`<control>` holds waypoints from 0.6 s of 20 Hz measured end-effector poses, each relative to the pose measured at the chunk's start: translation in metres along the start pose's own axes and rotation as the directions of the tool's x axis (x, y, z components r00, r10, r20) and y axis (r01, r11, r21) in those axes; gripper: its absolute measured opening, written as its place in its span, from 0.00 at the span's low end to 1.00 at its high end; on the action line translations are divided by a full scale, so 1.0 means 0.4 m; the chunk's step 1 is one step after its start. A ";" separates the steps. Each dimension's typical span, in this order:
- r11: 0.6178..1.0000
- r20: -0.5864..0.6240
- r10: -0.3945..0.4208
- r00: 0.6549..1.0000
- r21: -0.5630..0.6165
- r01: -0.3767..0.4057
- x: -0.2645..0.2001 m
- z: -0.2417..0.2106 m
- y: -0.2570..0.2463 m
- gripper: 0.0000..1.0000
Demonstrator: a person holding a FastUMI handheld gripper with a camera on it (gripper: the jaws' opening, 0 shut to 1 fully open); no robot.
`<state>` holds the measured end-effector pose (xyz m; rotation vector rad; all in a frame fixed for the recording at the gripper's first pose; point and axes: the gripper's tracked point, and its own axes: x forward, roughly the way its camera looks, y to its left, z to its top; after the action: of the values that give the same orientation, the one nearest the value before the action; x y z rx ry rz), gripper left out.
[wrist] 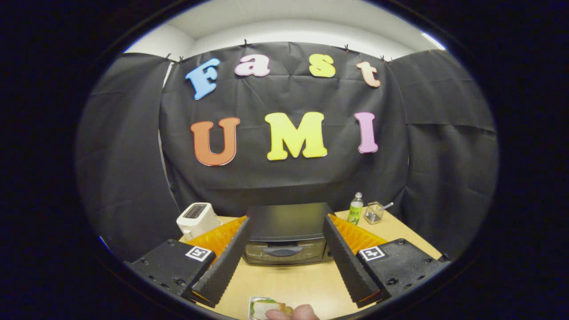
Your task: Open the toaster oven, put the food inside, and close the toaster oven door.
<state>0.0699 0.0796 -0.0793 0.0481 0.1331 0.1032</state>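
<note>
Low in the centre of the frame, the toaster oven (286,238) sits on the pale worktop (298,282) with its door shut, so every step appears still ahead: opening, loading, closing. The claw (286,271) stands wide open and empty, its fingers framing the dark, boxy oven with a curved handle across its front. At the bottom edge, a hand (293,314) touches the food (264,307) on a small tray.

Camera on tongs (284,231), raised, facing toaster oven (286,235).
</note>
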 end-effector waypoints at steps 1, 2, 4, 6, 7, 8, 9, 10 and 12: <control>1.000 -0.016 0.004 1.000 0.000 -0.004 0.027 -0.022 0.003 1.00; 1.000 -0.036 0.006 0.999 -0.001 -0.006 0.054 -0.048 0.004 1.00; 1.000 -0.069 0.011 0.998 -0.015 -0.012 0.104 -0.090 0.006 1.00; 0.999 -0.095 0.018 0.995 -0.025 -0.021 0.157 -0.128 0.005 1.00; 0.999 -0.112 0.021 0.993 -0.023 -0.024 0.181 -0.147 0.002 1.00; 1.000 -0.130 0.020 0.991 -0.021 -0.023 0.206 -0.164 0.001 1.00; 1.000 -0.137 0.021 0.990 -0.018 -0.024 0.234 -0.174 0.001 1.00; 1.000 -0.143 0.022 0.989 -0.017 -0.025 0.260 -0.182 0.003 1.00; 0.999 -0.166 0.029 0.986 -0.023 -0.033 0.317 -0.212 0.006 1.00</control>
<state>0.1831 0.0988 -0.1797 0.0162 0.2976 0.1398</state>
